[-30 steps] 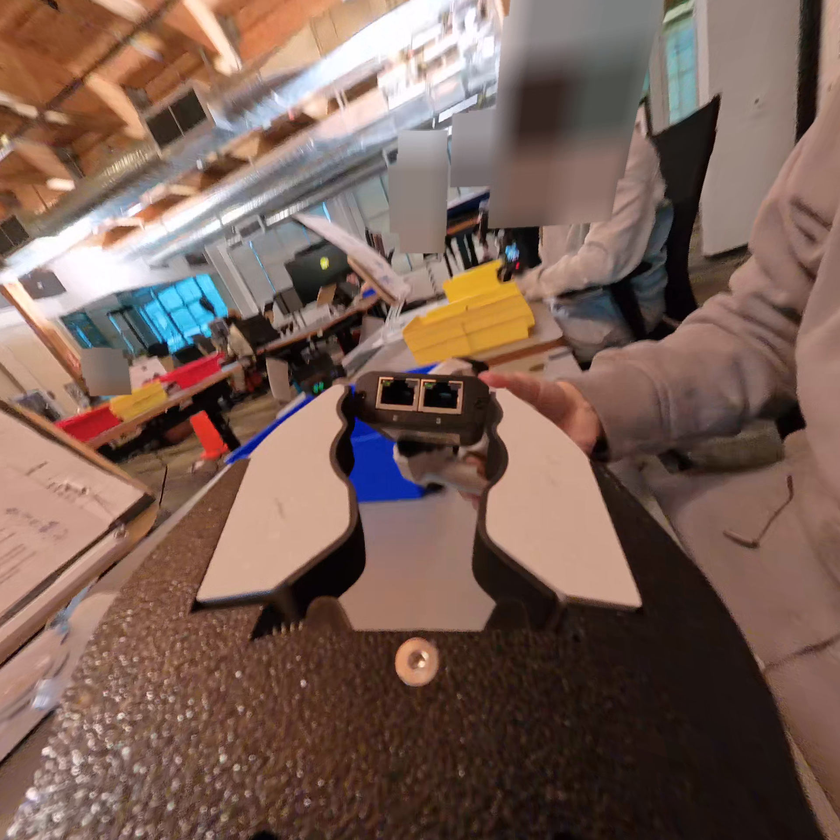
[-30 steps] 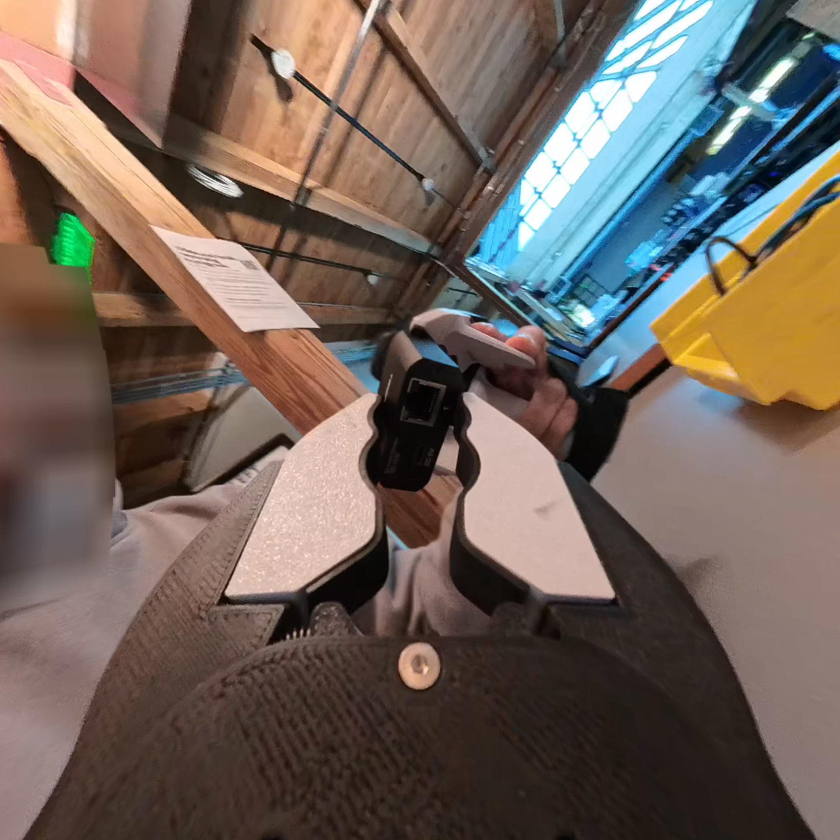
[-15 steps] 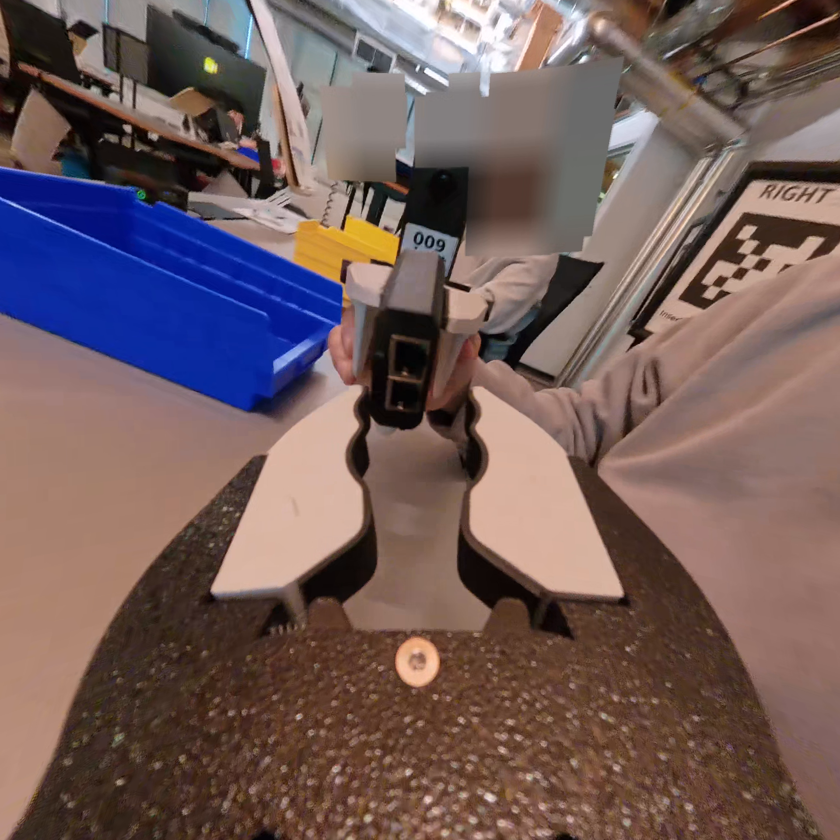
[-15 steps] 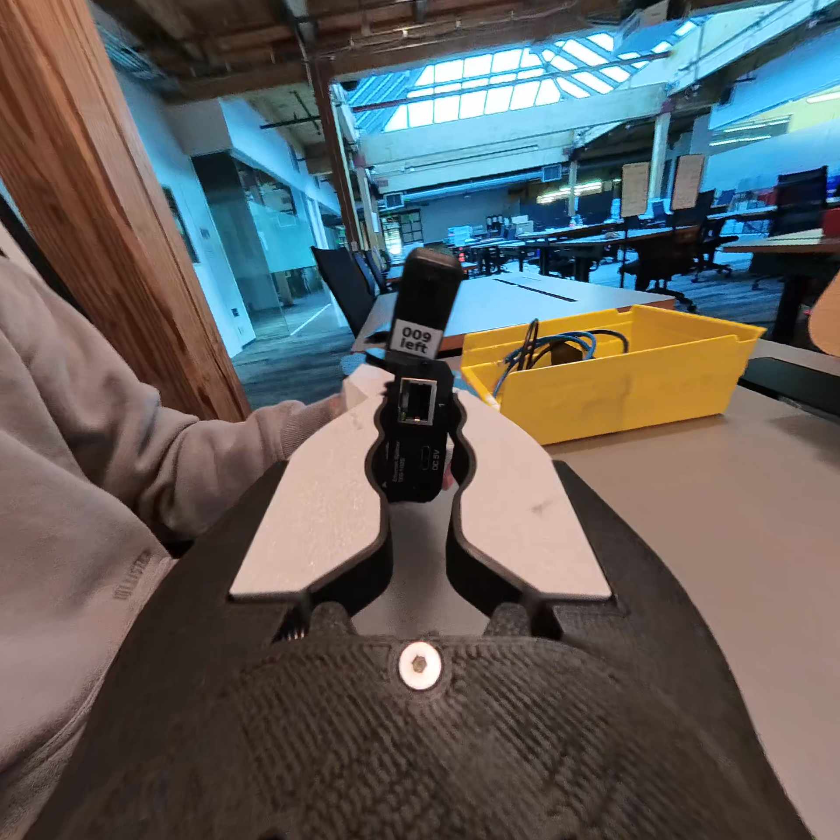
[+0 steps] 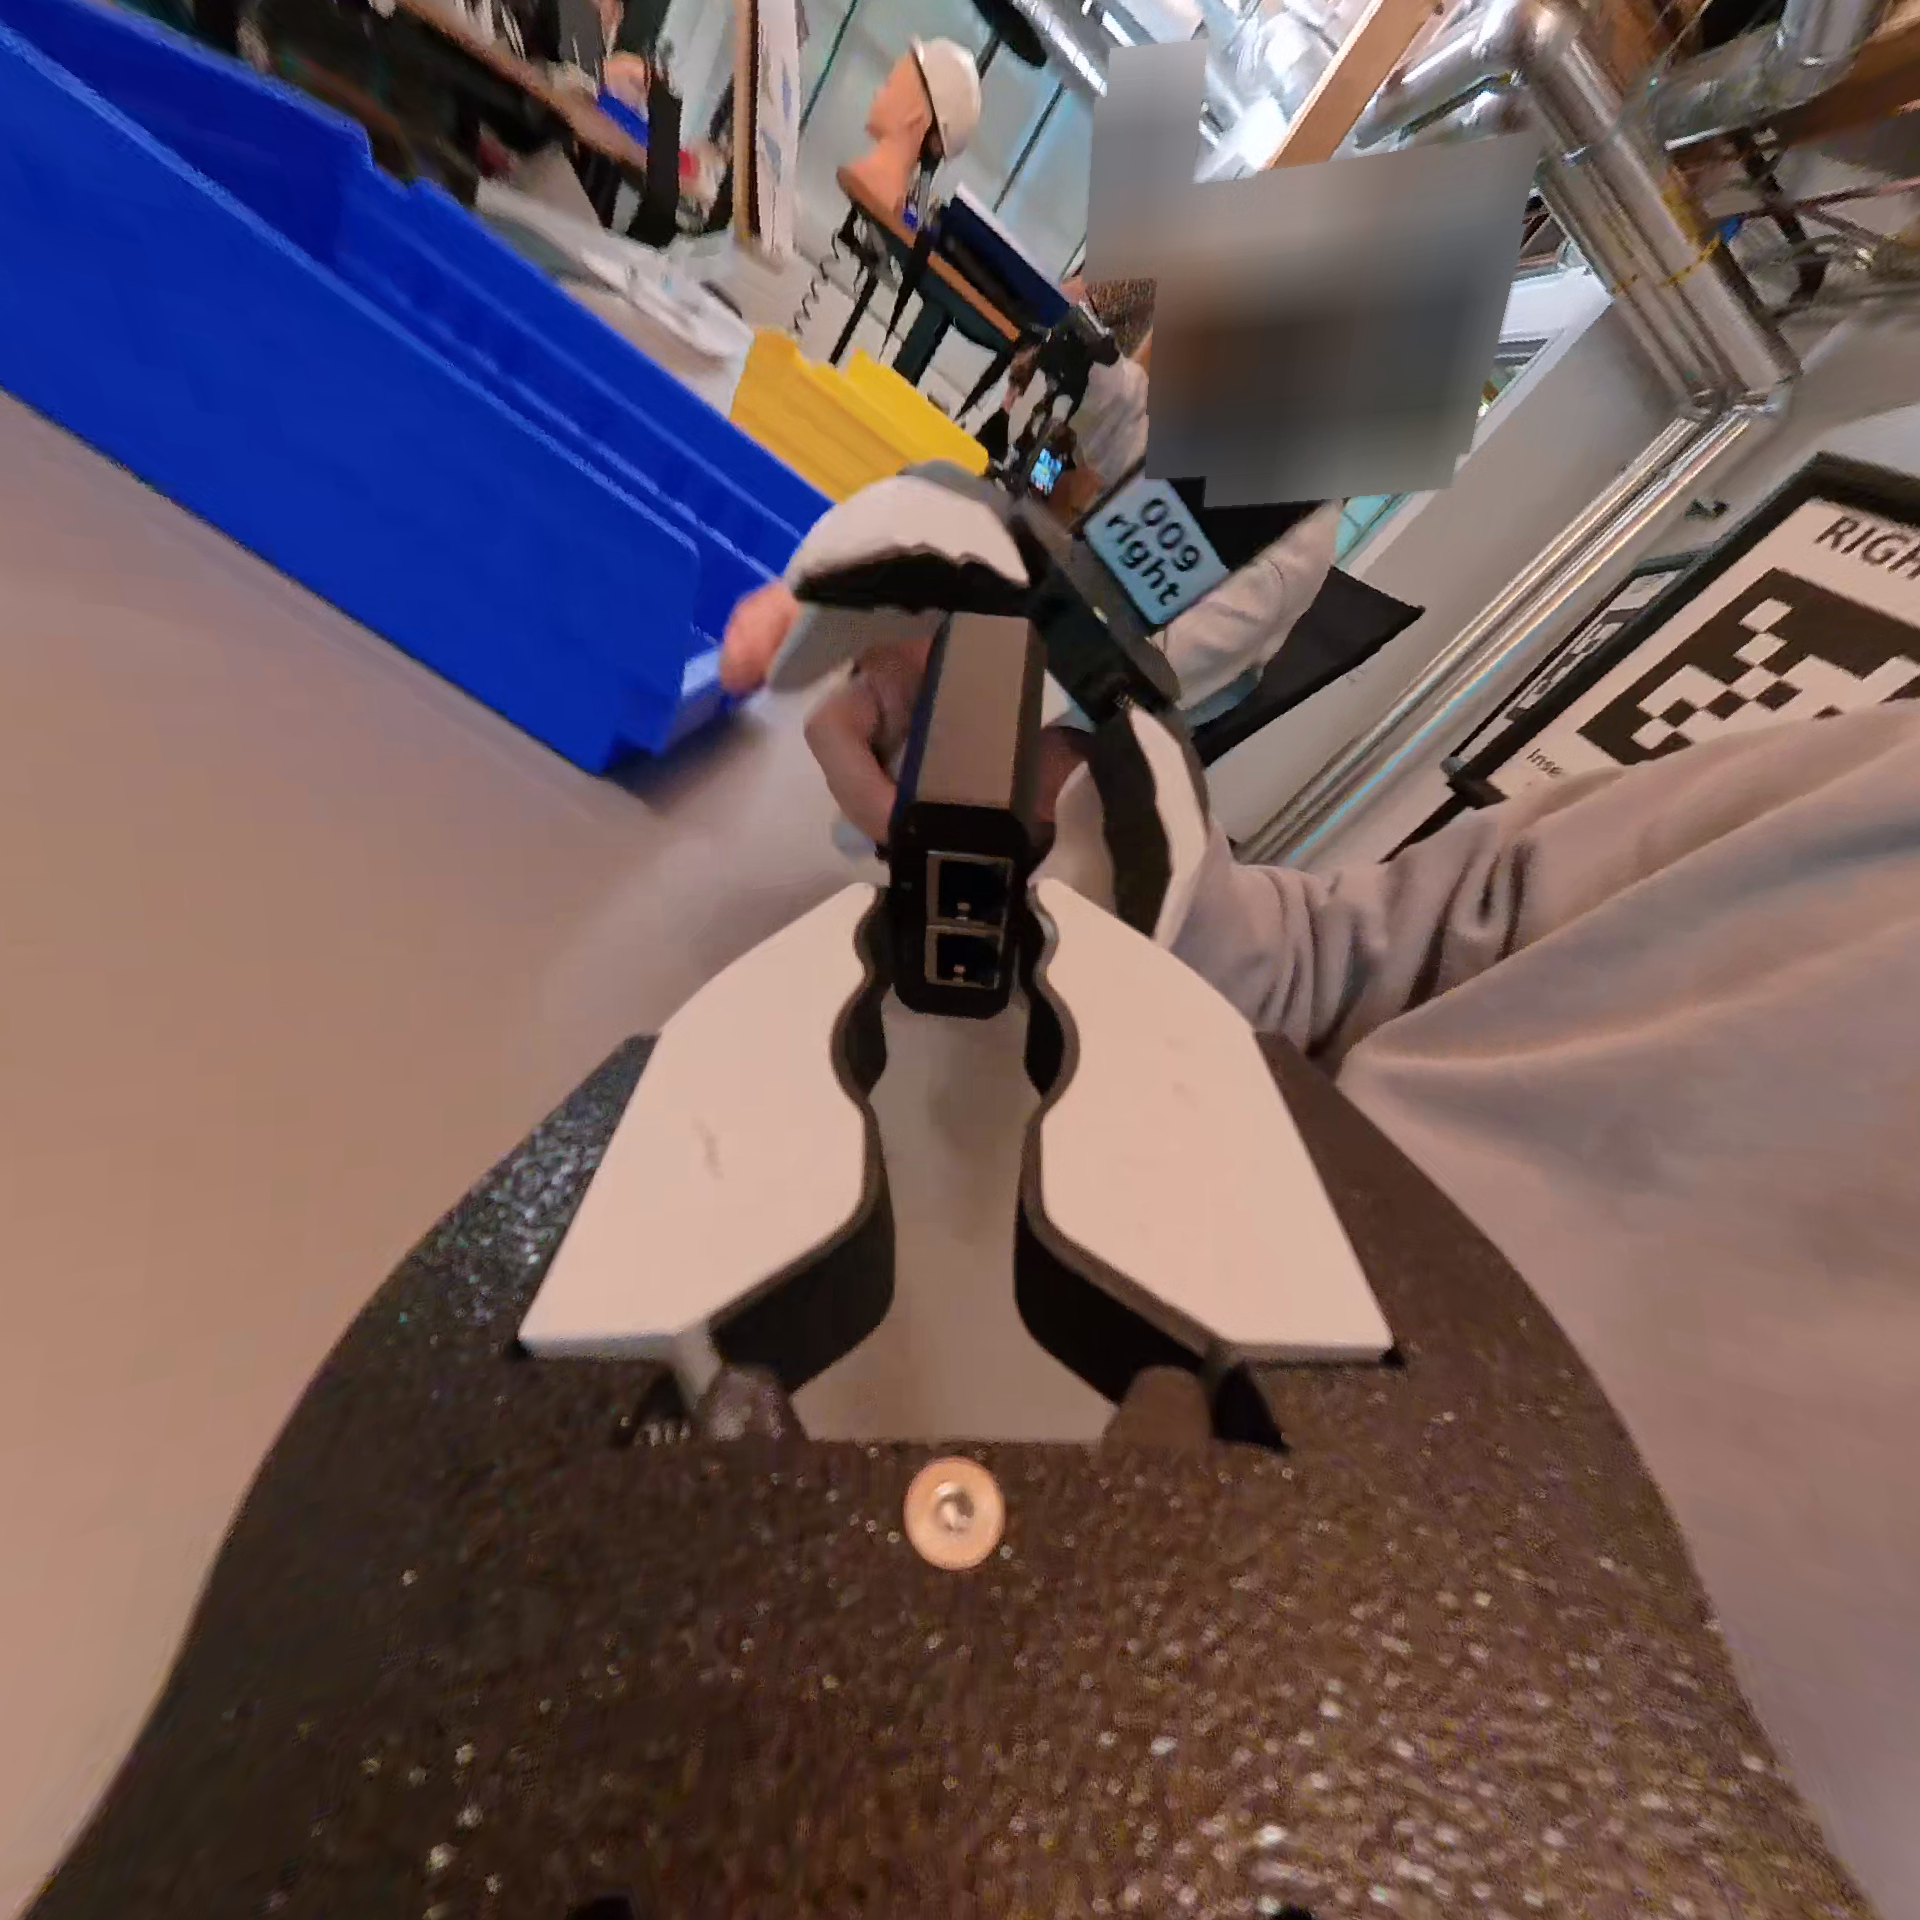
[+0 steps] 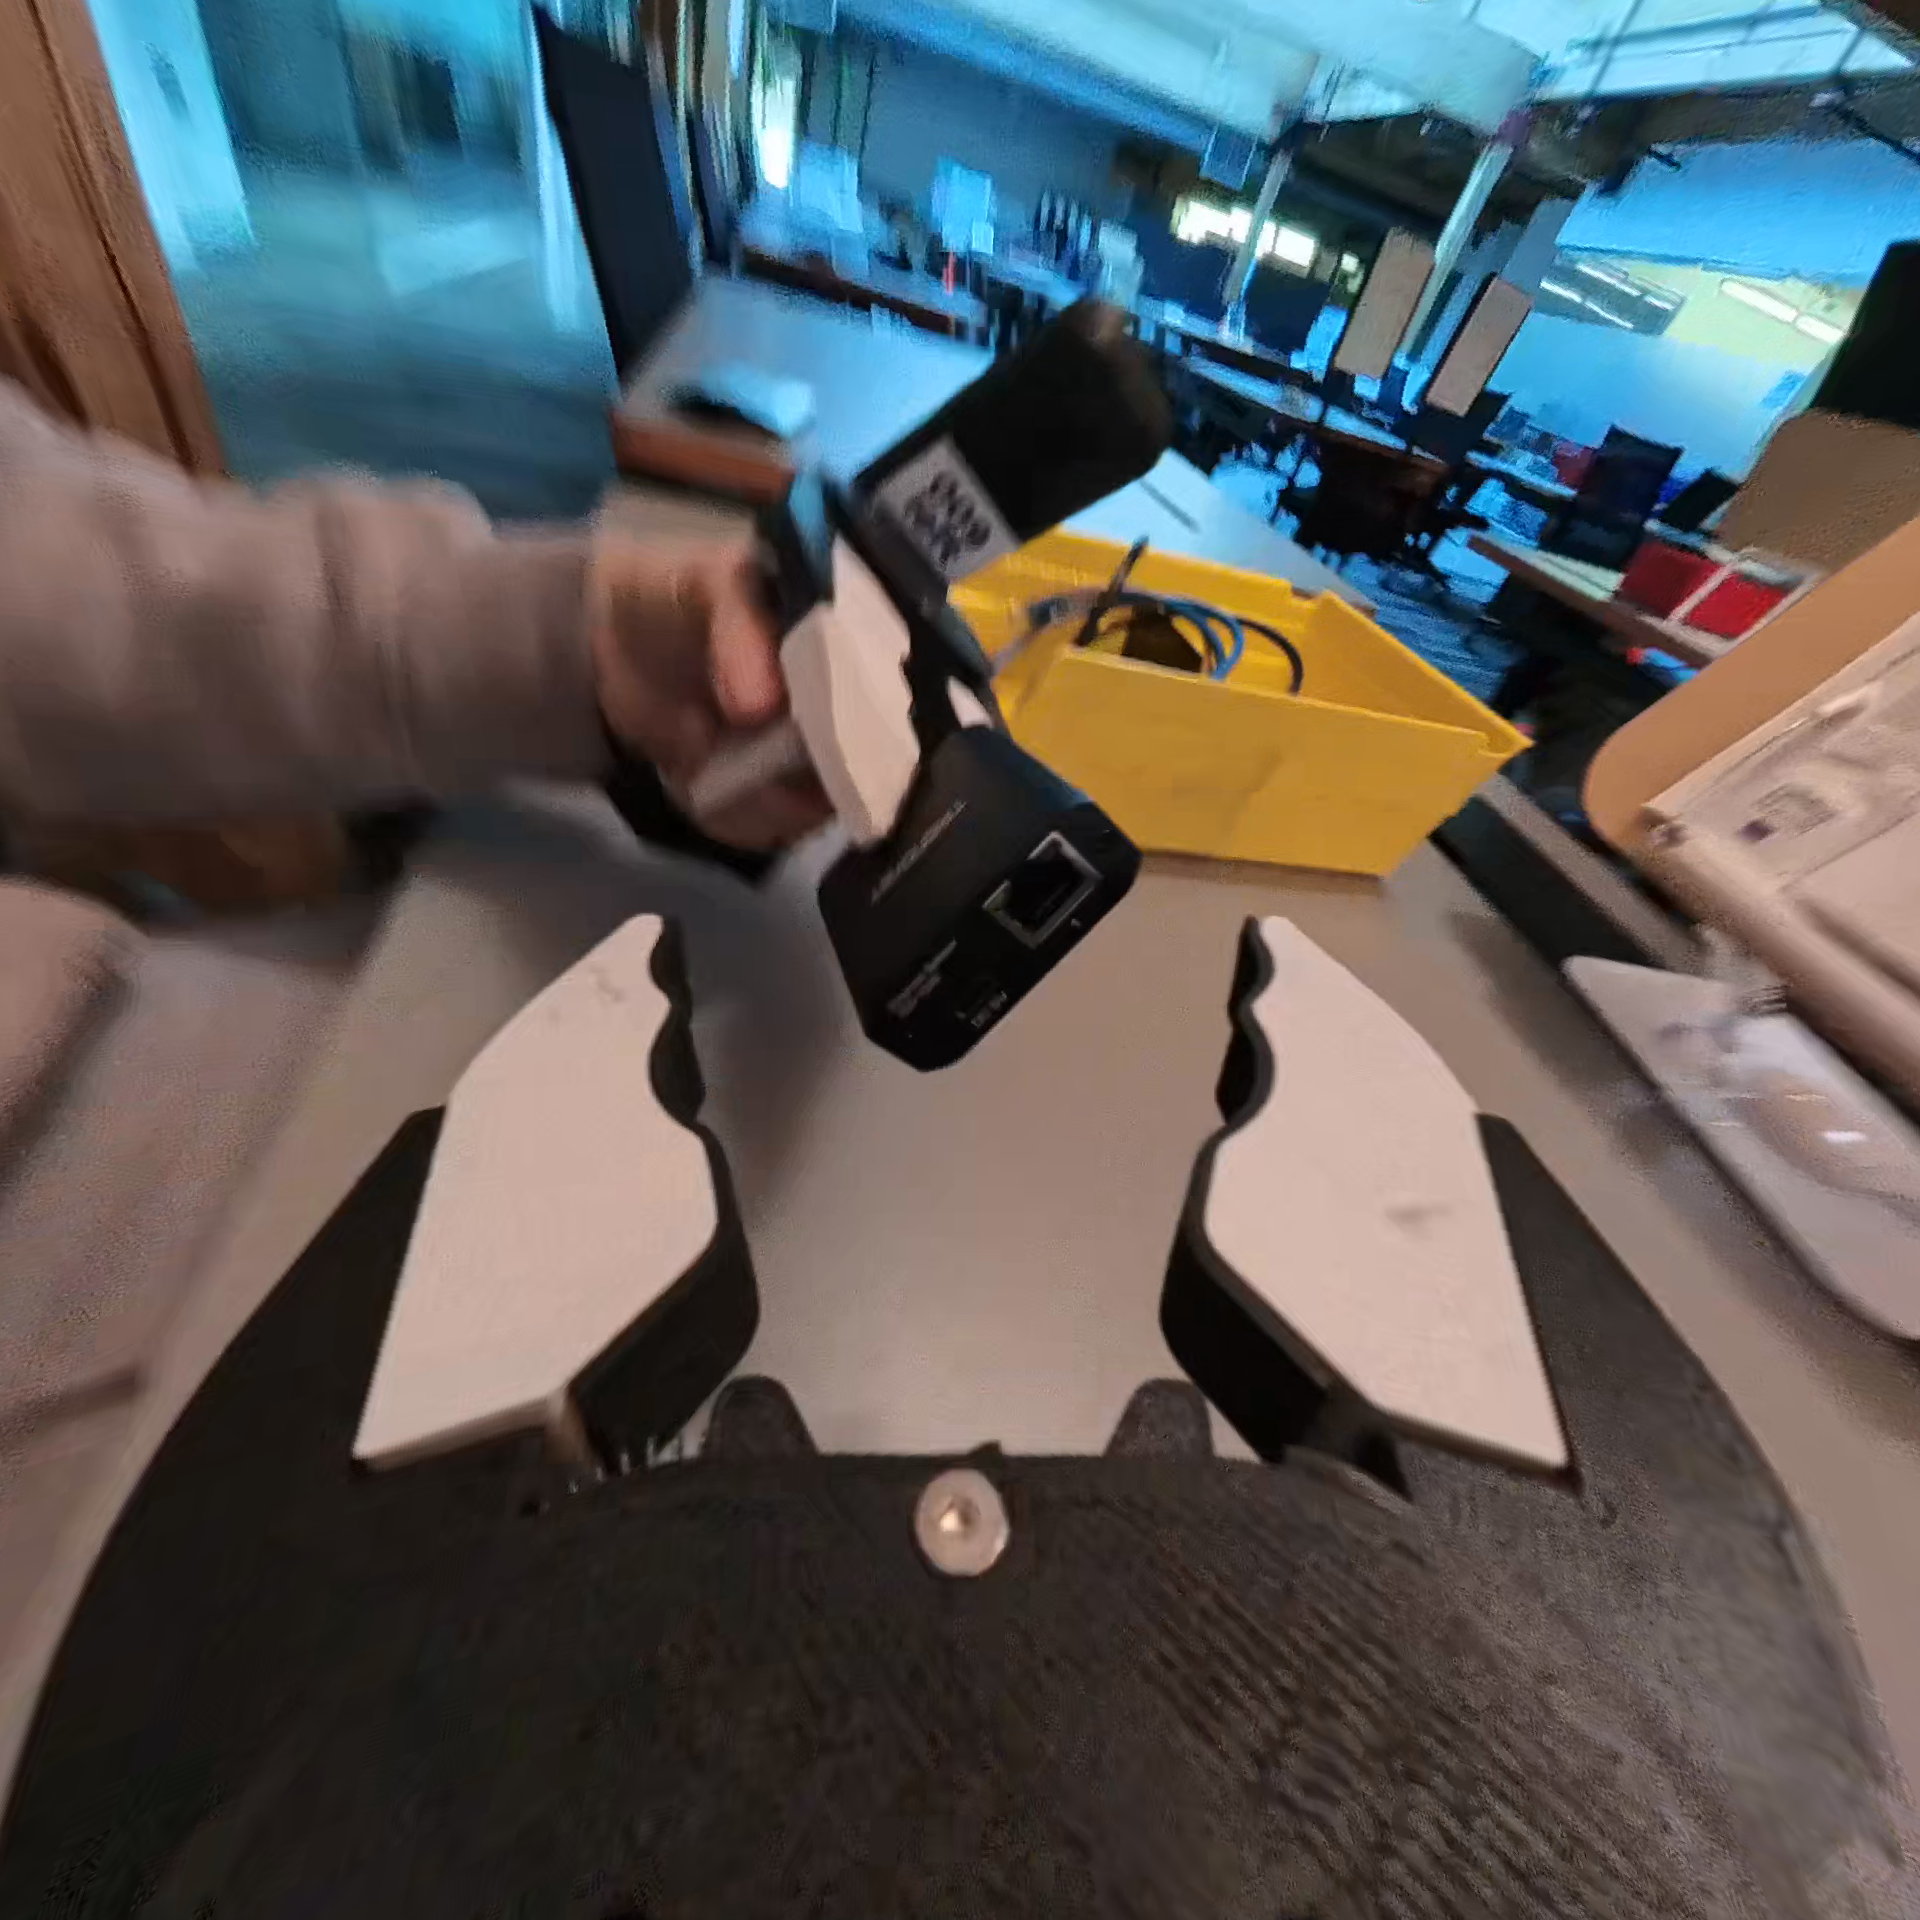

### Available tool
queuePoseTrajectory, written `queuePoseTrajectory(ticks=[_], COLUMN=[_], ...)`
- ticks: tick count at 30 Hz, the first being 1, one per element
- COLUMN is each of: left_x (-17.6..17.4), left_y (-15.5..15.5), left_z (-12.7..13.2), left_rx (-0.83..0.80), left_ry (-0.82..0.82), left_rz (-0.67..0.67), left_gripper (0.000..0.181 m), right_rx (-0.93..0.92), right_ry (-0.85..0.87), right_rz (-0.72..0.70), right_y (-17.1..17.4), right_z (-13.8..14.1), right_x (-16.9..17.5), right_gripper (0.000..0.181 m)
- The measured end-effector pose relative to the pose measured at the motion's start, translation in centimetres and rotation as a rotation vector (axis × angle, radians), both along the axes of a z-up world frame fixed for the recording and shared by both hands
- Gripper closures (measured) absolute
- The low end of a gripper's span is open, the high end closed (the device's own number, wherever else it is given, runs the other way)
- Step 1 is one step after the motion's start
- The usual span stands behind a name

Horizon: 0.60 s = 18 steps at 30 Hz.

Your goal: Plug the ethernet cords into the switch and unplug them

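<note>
A small black switch [image 5: 977, 727] is held above the grey table [image 5: 260, 935]. My left gripper [image 5: 956, 900] is shut on its near end, where two empty ports face the camera. My right gripper [image 6: 956, 935] is open and empty, its jaws wide apart just short of the switch [image 6: 966, 904], whose single port faces it. In the left wrist view a right-gripper finger [image 5: 894, 556] shows spread beyond the switch's far end. Blue ethernet cords [image 6: 1195, 634] lie coiled in a yellow bin [image 6: 1247, 769] behind. No cord is in any port.
A long blue bin [image 5: 364, 416] lies at the left of the table with stacked yellow bins [image 5: 842, 416] behind it. Papers and a white tray [image 6: 1766, 1091] sit at the right edge. A grey sleeve [image 5: 1558, 987] crosses the right side. People sit beyond. The tips of both grippers are at nearly the same place.
My right gripper has opened, let go of the switch and drawn back a little. My left gripper still holds the switch, now tilted. Both views have swung down toward the table.
</note>
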State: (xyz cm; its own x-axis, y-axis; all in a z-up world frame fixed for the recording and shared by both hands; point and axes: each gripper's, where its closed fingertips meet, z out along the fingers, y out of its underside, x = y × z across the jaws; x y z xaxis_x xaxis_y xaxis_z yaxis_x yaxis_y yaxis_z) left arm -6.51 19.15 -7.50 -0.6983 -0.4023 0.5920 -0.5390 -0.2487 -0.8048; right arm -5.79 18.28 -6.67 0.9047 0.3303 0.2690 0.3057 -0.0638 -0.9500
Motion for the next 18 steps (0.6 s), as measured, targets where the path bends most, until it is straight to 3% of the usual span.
queuePoseTrajectory(ticks=[3,7,11,18], left_x=[-0.4,-1.4,-1.6,-2.2], left_y=[0.0,-1.2,-2.1,-2.9], left_z=[-0.7,-1.2,-2.4,-2.7], left_rx=[-0.028,-0.038,-0.012,-0.072], left_ry=[0.122,0.223,0.300,0.352], left_rz=[-0.044,-0.130,-0.155,-0.231], left_gripper=[0.159,0.159,0.159,0.159], right_rx=[-0.079,-0.101,-0.085,-0.001], right_ry=[-0.247,-0.402,-0.405,-0.262], right_rz=[-0.037,-0.064,0.012,0.122], right_y=[0.3,1.0,1.0,0.8], right_z=[-2.4,-3.9,-4.5,-3.8], right_x=[0.2,0.3,-1.4,-3.3], right_gripper=[0.065,0.066,0.078,0.098])
